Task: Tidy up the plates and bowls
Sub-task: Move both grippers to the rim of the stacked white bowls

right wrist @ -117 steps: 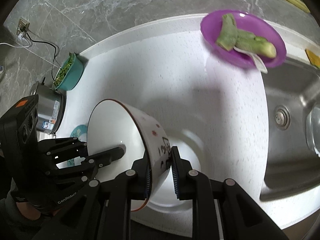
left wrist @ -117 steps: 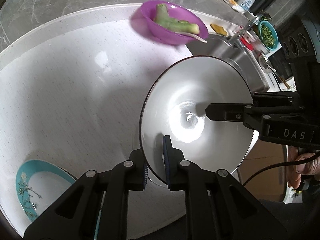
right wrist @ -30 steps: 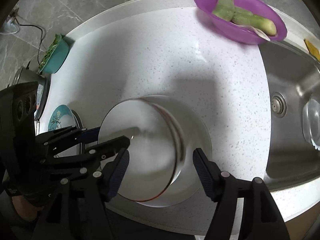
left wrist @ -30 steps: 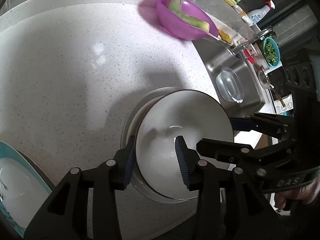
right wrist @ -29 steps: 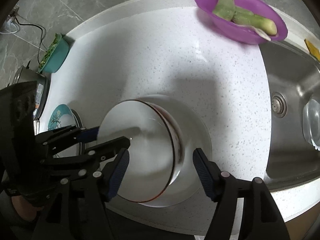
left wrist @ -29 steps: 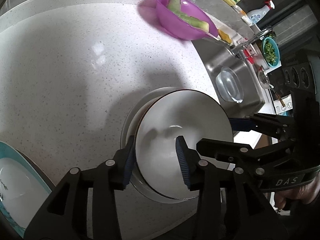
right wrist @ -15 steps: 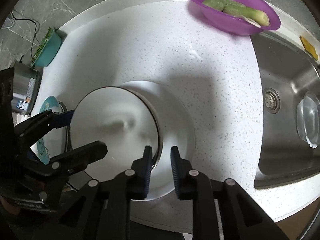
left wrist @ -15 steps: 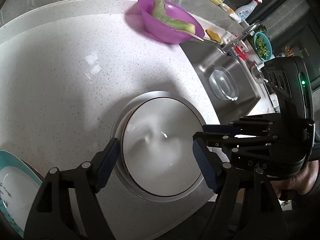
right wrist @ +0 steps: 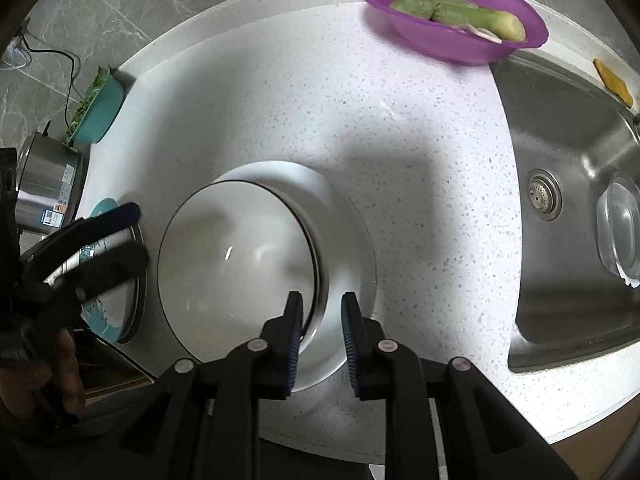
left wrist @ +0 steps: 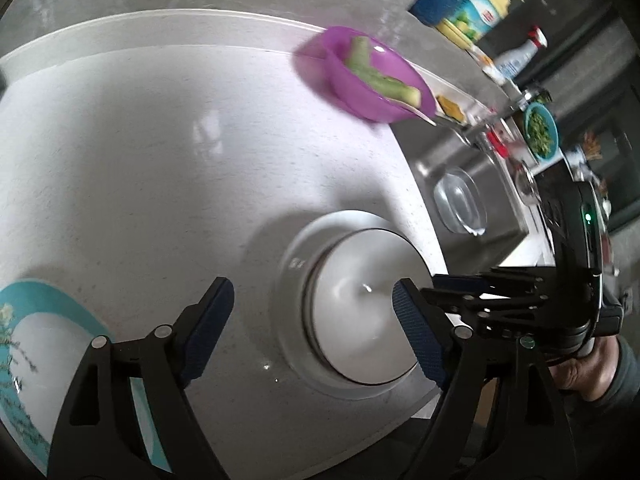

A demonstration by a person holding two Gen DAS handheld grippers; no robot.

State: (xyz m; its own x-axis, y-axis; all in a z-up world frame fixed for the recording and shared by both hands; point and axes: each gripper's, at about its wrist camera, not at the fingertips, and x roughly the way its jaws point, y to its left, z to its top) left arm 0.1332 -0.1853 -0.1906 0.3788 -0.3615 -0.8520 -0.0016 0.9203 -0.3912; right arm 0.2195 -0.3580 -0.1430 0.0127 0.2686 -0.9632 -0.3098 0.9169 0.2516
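Observation:
A white bowl with a dark rim (left wrist: 360,304) (right wrist: 236,268) sits inside a larger white bowl (left wrist: 290,272) (right wrist: 352,240) on the white speckled counter near its front edge. My left gripper (left wrist: 312,320) is open wide above the counter, its fingers on either side of the stacked bowls and clear of them. My right gripper (right wrist: 322,320) is narrowly open, its jaws straddling the near rims of the bowls without pinching them. A teal-rimmed plate (left wrist: 24,344) (right wrist: 100,304) lies at the left.
A purple bowl with green vegetable pieces (left wrist: 372,76) (right wrist: 452,28) stands at the back. The steel sink (right wrist: 568,208) with a clear glass dish (left wrist: 460,204) is at the right. A teal bowl of greens (right wrist: 96,112) and a steel pot (right wrist: 48,184) stand at the far left.
Both grippers let go of the bowl once it was set into the larger bowl. My left gripper opened wide and drew back and left; my right jaws parted slightly at the rims.

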